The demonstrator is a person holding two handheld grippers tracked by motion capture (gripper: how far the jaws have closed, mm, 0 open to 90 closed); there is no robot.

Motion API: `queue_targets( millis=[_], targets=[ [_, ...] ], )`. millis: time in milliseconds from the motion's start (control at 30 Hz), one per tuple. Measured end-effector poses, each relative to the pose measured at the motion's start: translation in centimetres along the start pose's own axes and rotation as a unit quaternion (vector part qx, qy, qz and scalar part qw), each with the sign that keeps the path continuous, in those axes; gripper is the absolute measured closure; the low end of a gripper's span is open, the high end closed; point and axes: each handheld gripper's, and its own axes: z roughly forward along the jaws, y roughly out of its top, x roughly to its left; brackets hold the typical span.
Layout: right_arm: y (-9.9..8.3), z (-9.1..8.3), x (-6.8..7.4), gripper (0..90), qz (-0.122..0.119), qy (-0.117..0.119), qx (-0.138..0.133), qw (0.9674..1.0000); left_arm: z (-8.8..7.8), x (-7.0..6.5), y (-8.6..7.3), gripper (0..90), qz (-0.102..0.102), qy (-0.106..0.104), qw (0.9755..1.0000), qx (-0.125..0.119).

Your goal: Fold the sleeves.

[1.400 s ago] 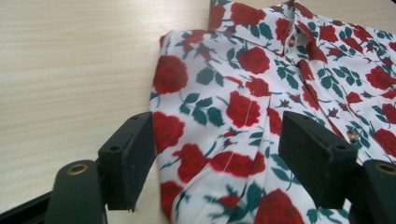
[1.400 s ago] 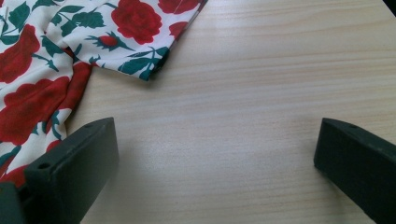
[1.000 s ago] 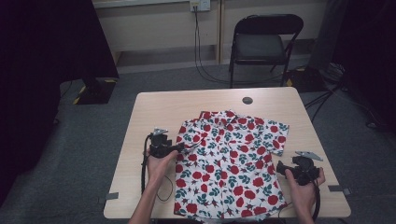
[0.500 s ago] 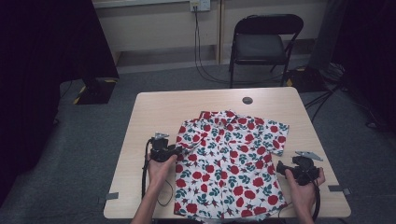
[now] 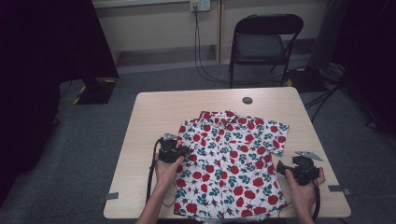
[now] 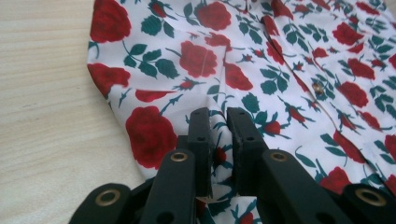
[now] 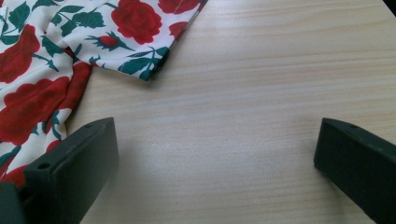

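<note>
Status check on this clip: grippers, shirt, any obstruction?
Left hand-held gripper just closed, pinching shirt edge. Right hand-held gripper open over bare table beside shirt. Nothing in the way.

My left gripper (image 6: pixel 218 140) has just been closing, jaws pinching fabric; my right gripper (image 7: pixel 215 158) rests wide open.

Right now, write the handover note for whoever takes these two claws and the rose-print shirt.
Left claw: jaws have just been closing and now pinch a fold of the rose-print shirt at its left edge.
Right claw: open, nothing between its jaws, over bare table just off the shirt's right edge.
Shirt: spread flat on the table, collar at the far side, buttons done up, hem at the near edge.
Done: left-side grip taken.
Left: probably grip the right side, then fold; no fold is made yet.
</note>
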Motion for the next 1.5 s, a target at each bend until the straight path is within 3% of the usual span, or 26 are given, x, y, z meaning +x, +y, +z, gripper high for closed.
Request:
queue_targets(
  millis=[367, 500, 700, 767, 833, 967, 1133, 1267, 1367, 1433, 1500],
  targets=[
    [0.0, 0.0, 0.0, 0.0, 0.0, 0.0, 0.0, 1.0, 0.5, 0.4, -1.2, 81.3, 0.01, 0.023, 0.999, 0.037],
    [0.0, 0.0, 0.0, 0.0, 0.0, 0.0, 0.0, 1.0, 0.5, 0.5, -1.2, 81.3, 0.006, 0.025, 0.999, 0.037],
    [0.0, 0.0, 0.0, 0.0, 0.0, 0.0, 0.0, 1.0, 0.7, 0.5, -1.3, 78.3, -0.002, -0.004, 0.9993, 0.038],
    [0.0, 0.0, 0.0, 0.0, 0.0, 0.0, 0.0, 1.0, 0.6, 0.3, -1.2, 75.8, -0.008, -0.023, 0.999, 0.038],
    [0.0, 0.0, 0.0, 0.0, 0.0, 0.0, 0.0, 1.0, 0.5, 0.0, -1.1, 71.2, -0.009, -0.025, 0.9989, 0.039],
    [0.0, 0.0, 0.0, 0.0, 0.0, 0.0, 0.0, 1.0, 0.0, 0.3, -0.5, 58.4, -0.016, -0.041, 0.9987, 0.025],
    [0.0, 0.0, 0.0, 0.0, 0.0, 0.0, 0.0, 1.0, -1.0, 1.3, 1.0, 59.4, -0.033, -0.044, 0.9985, -0.003],
    [0.0, 0.0, 0.0, 0.0, 0.0, 0.0, 0.0, 1.0, -1.1, 2.1, 2.0, 66.6, -0.033, -0.026, 0.999, -0.013],
    [0.0, 0.0, 0.0, 0.0, 0.0, 0.0, 0.0, 1.0, -0.3, 2.3, 1.7, 72.9, -0.016, 0.003, 0.9998, 0.013],
    [0.0, 0.0, 0.0, 0.0, 0.0, 0.0, 0.0, 1.0, 0.1, 2.1, 1.1, 75.5, 0.001, 0.012, 0.9996, 0.027],
    [0.0, 0.0, 0.0, 0.0, 0.0, 0.0, 0.0, 1.0, 0.4, 1.8, 0.3, 76.4, 0.005, 0.011, 0.9994, 0.032]
  ],
)
